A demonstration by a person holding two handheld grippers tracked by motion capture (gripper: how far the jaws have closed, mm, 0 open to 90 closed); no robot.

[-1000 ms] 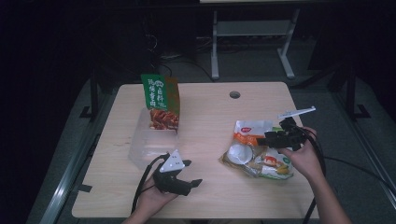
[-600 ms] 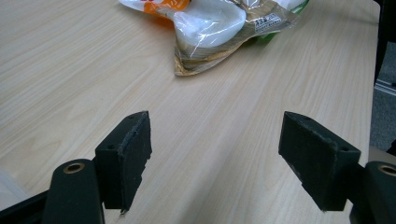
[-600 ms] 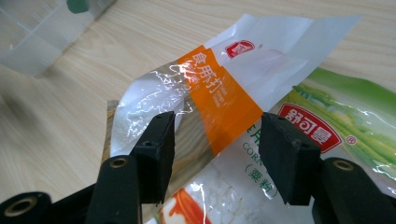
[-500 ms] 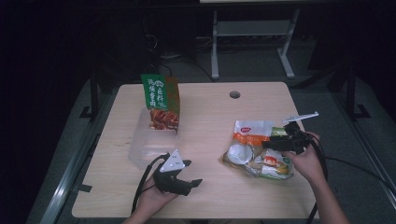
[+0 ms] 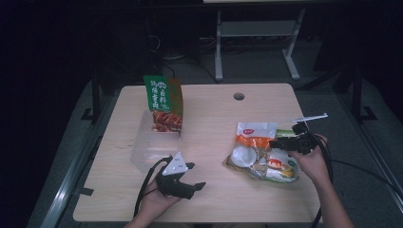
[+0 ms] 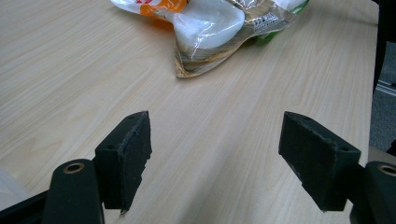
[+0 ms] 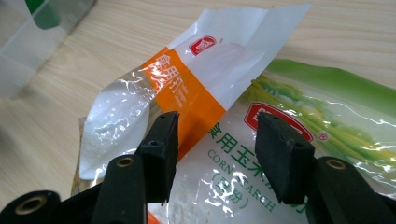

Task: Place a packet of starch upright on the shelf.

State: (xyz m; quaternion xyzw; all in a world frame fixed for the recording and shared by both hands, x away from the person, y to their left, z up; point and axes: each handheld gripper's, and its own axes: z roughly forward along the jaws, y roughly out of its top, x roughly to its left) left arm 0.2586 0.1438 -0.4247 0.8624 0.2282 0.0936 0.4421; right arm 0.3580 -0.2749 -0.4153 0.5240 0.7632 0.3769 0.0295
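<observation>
Toward the left edge of the bench stands a clear plastic tub, and a green snack bag with red food printed on it is propped upright at the tub's far end. Just in front of the tub, near the bench's near edge, the left hand-held gripper rests in the person's left hand, its grey three-cornered plate on top and its cable looping to the left; its jaws stand wide apart with only bare wood between them, and in the left gripper view they point across the bench toward the heap of packets. That heap lies in the right half of the bench, closer to the near edge than the far one: an orange-and-white packet lies slanted on top of a corn starch bag with a green band and a red emblem, and a packet with a white round cake lies at the heap's left end. The right hand-held gripper hangs low over the heap from its right side, held in the right hand. Its jaws have just been closing and stand half open astride the edge where the orange-and-white packet overlaps the corn starch bag, the pads not pressing on either wrapper.
</observation>
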